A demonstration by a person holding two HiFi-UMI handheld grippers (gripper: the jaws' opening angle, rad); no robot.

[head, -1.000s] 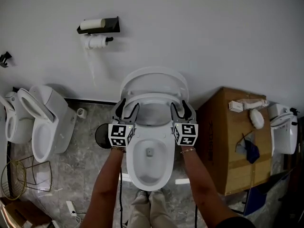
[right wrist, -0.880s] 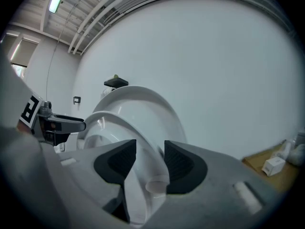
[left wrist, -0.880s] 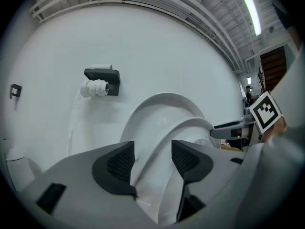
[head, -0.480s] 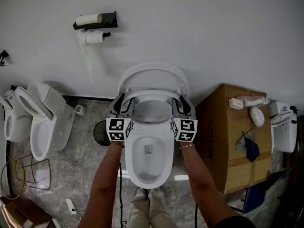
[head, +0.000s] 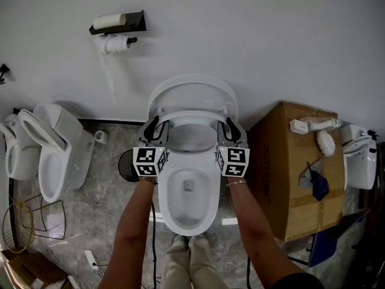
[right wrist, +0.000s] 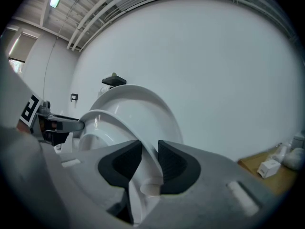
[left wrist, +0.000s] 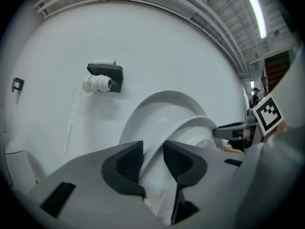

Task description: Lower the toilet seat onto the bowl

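Now both pairs of jaws have just been closing, and each pinches one side of the toilet seat [head: 191, 115]: the left gripper [head: 156, 130] on its left edge, the right gripper [head: 230, 130] on its right. The seat stands tilted up, a little forward of the upright lid [head: 192, 92] by the wall, well above the bowl [head: 209, 217]. With a hold on both sides, I'd say the lowering can begin, and it wants an even swing down.
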